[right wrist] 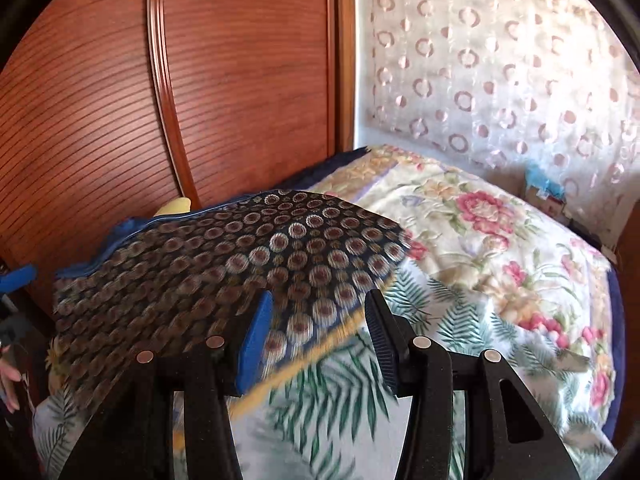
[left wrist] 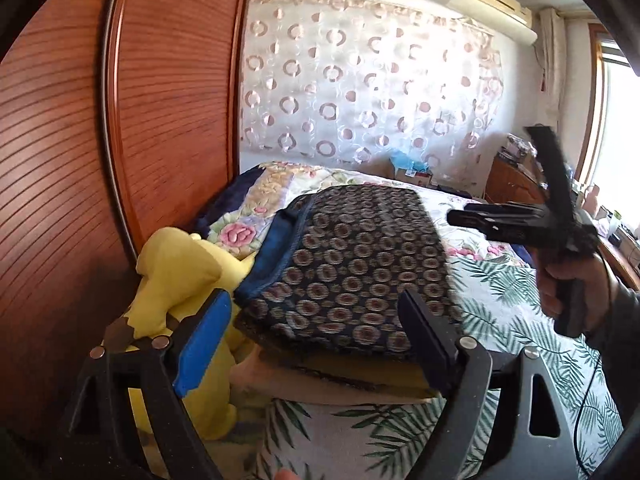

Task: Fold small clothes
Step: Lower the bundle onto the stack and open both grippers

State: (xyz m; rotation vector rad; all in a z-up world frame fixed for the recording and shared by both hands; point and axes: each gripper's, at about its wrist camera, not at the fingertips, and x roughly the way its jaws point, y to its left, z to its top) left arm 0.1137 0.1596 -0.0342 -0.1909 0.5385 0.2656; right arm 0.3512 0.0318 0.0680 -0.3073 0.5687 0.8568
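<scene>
The dark folded garment with a repeating pattern of round rosette medallions and a blue trimmed edge [left wrist: 344, 268] lies flat on top of a small stack of folded fabrics, above a tan folded layer [left wrist: 320, 384]. The stack rests on the bed covered in a white sheet printed with green palm fronds [left wrist: 516, 320]. In the right wrist view the same garment [right wrist: 224, 264] shows a yellow stitched hem along its near edge; that edge is motion-blurred.

The left gripper [left wrist: 320, 344] hangs in front of the stack with its jaws spread wide, blue pad on one side and black ribbed pad on the other, nothing between them. The right gripper [right wrist: 320, 340] likewise stands with its jaws apart, over the near hem of the garment; whether the pads touch the cloth cannot be determined. In the left wrist view the right gripper [left wrist: 500, 184] appears raised above the bed, held by the person's right hand [left wrist: 568, 284].

A yellow plush toy [left wrist: 180, 276] sits just beside the stack, against the reddish-brown ribbed wooden wardrobe door [left wrist: 120, 120]. A floral quilt with pink roses [right wrist: 480, 220] lies farther along the bed. A sheer curtain with pink ring motifs [left wrist: 360, 72] covers the far wall, with a white wall-mounted air conditioner [left wrist: 492, 4] above it.
</scene>
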